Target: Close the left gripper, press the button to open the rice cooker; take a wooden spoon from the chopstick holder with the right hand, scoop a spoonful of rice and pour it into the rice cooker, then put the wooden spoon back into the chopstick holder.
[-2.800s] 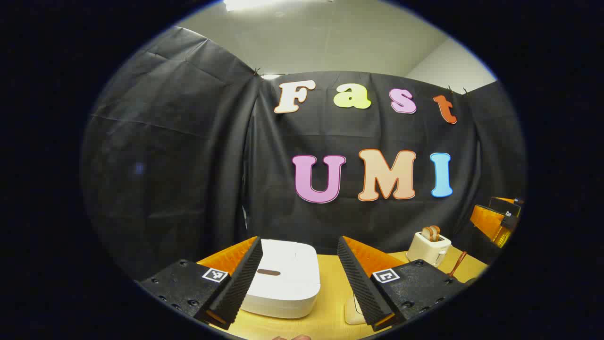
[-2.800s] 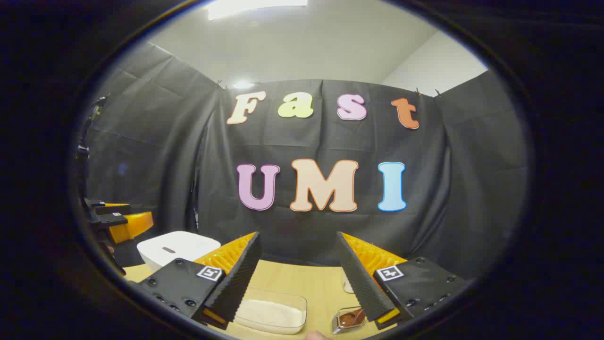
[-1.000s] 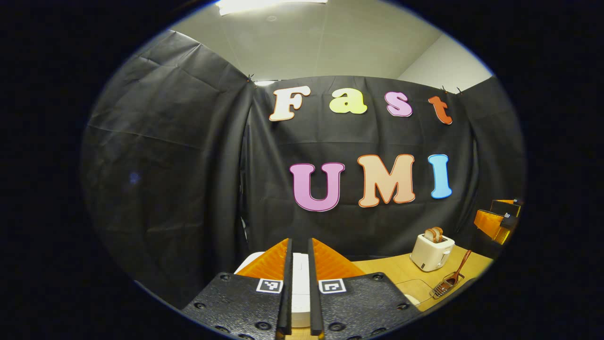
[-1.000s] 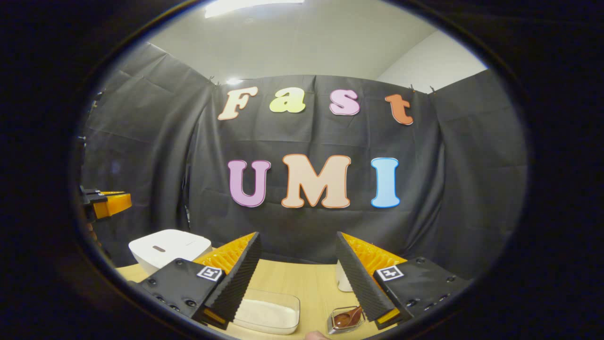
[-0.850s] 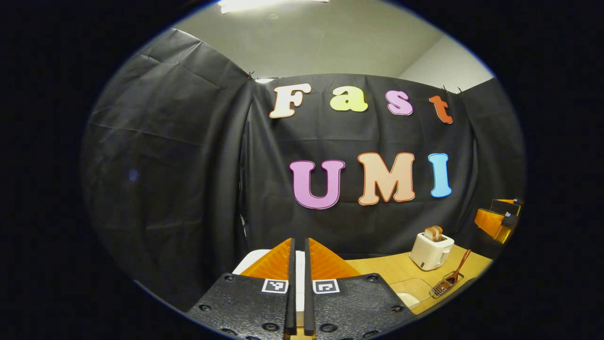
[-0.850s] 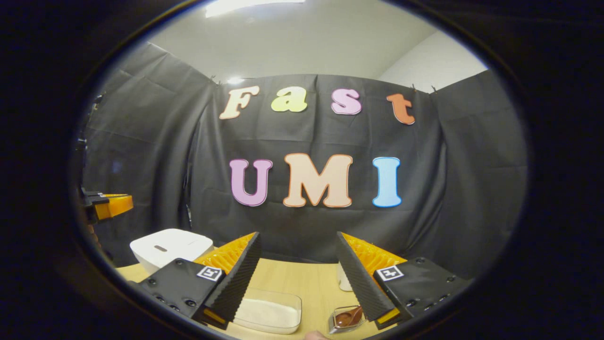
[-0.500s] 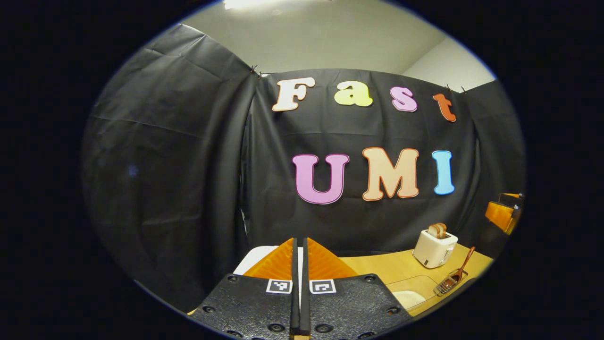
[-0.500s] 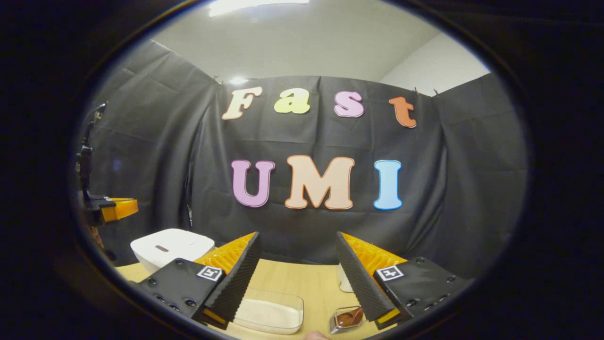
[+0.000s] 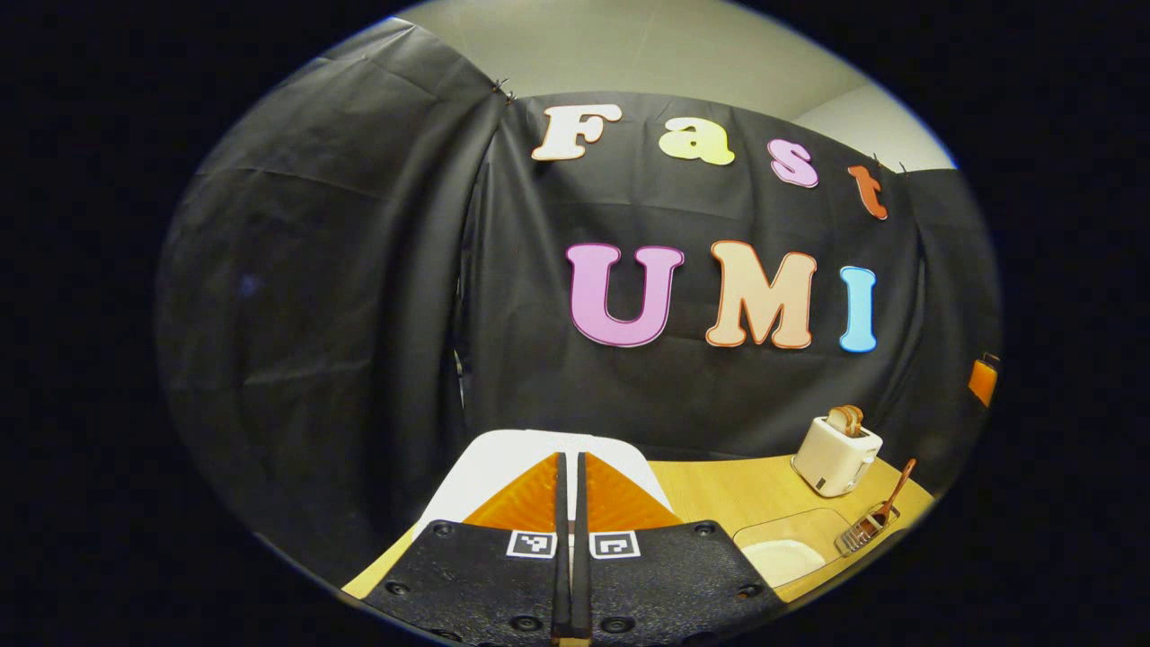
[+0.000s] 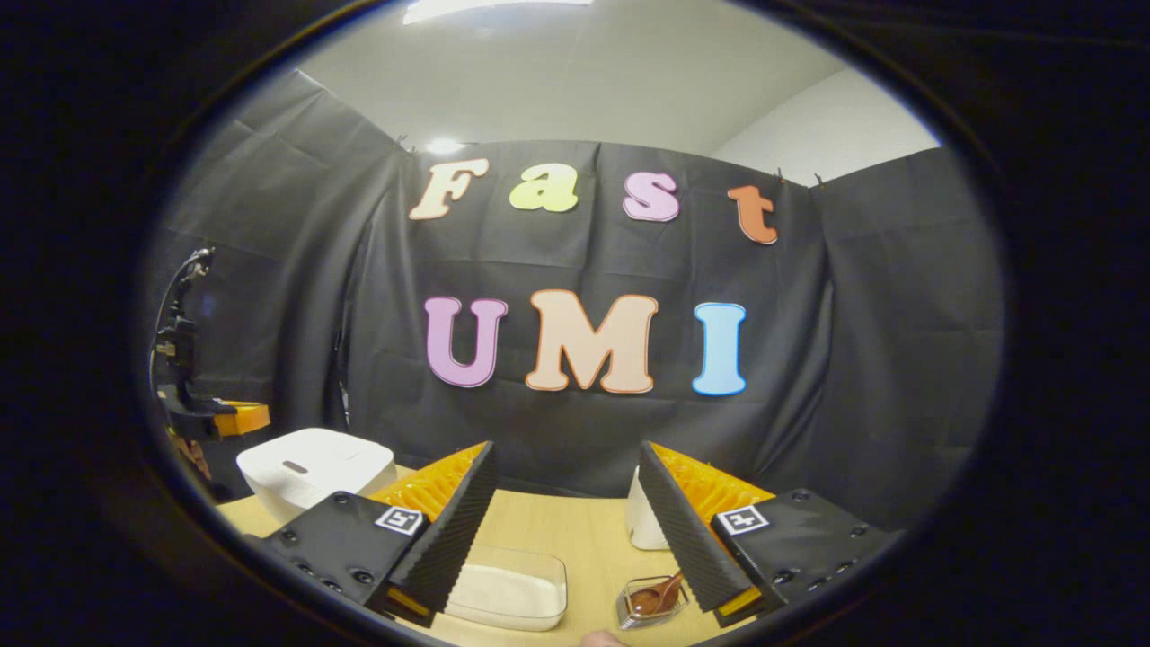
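1. The table (image 10: 557,530) carries a white rice cooker (image 9: 503,458), lid down, which lies directly ahead of the left gripper (image 9: 570,503) in the left gripper view; the right gripper view shows it from the side at far left, with the button (image 10: 295,466) on its lid.
2. A clear tray of rice (image 10: 512,593) sits between the right gripper's fingers.
3. The toaster (image 9: 835,454) with bread stands at the back right.
4. The wooden spoon (image 10: 654,598) rests in the chopstick holder (image 10: 629,613).
5. Left gripper: the 2 fingers pressed together, level, above the cooker.
6. Right gripper (image 10: 566,490): jaws wide apart, holding nothing.
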The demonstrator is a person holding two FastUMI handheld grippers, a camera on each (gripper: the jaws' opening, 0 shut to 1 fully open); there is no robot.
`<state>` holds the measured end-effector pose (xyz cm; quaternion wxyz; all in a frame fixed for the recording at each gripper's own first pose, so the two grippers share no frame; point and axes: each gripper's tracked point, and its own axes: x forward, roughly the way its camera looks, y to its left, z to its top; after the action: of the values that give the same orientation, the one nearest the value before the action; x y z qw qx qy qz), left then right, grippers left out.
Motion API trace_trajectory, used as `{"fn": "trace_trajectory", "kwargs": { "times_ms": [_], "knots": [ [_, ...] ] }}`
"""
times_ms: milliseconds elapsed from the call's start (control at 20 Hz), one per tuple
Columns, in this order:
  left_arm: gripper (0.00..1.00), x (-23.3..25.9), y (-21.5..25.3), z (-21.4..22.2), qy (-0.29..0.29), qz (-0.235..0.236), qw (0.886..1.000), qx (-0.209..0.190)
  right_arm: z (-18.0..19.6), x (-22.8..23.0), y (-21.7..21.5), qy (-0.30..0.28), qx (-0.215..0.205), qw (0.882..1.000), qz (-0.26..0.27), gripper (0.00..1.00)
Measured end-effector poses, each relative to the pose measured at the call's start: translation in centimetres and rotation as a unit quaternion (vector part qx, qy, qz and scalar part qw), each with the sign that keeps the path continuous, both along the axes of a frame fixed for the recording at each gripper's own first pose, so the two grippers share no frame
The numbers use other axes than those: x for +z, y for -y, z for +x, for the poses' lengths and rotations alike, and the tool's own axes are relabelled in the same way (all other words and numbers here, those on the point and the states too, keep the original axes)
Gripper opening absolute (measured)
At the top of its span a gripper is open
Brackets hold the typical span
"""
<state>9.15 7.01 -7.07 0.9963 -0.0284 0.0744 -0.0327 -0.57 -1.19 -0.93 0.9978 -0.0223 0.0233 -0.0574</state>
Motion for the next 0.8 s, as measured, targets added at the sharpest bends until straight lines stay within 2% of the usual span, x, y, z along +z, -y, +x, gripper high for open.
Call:
{"fn": "trace_trajectory", "kwargs": {
  "times_ms": [350,800],
  "knots": [
    [0.00,-4.9,-0.4,1.7,-0.048,-0.012,0.999,-0.008,-0.2,-0.4,0.7,-0.010,-0.016,1.000,-0.007,1.00],
    [0.00,-9.4,-0.5,2.3,-0.099,-0.004,0.995,-0.010,0.0,-0.8,0.8,-0.015,-0.019,1.000,-0.008,1.00]
  ]
}}
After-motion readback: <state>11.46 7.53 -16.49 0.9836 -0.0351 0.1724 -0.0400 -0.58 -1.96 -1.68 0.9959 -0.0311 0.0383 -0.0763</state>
